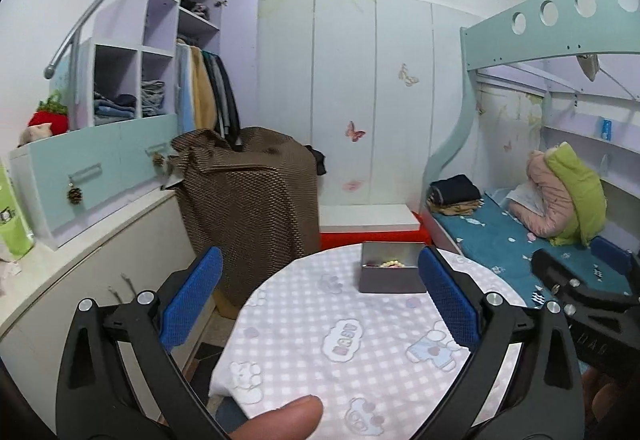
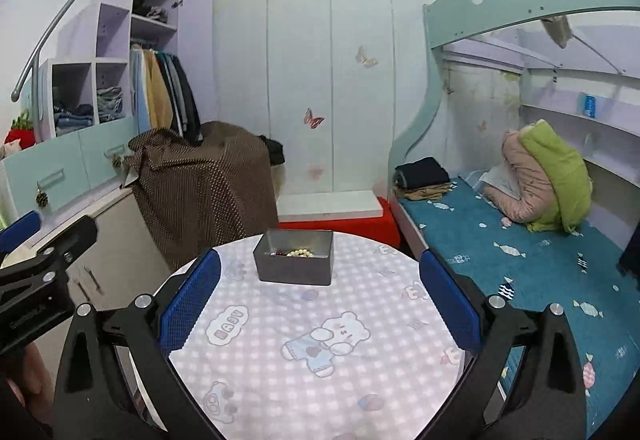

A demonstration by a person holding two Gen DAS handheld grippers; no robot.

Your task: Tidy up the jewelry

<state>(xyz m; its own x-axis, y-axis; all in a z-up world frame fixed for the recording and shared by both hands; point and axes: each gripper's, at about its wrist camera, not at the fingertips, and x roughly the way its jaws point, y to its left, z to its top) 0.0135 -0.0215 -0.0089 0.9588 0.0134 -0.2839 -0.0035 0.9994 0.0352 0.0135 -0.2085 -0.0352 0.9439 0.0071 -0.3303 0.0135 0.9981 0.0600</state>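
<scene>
A small grey box (image 2: 294, 258) sits open-topped at the table's twelve o'clock edge, holding a pale bead bracelet (image 2: 301, 252) with dark red beads (image 2: 280, 253) at its nine o'clock.

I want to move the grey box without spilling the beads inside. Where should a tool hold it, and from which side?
Grip the grey box across one upright wall, one finger inside and one outside, coming from above. It is open-topped and sits flat on the round table. Choose the right wall: the beads lie nearer the middle and left. Both tools look open.
</scene>
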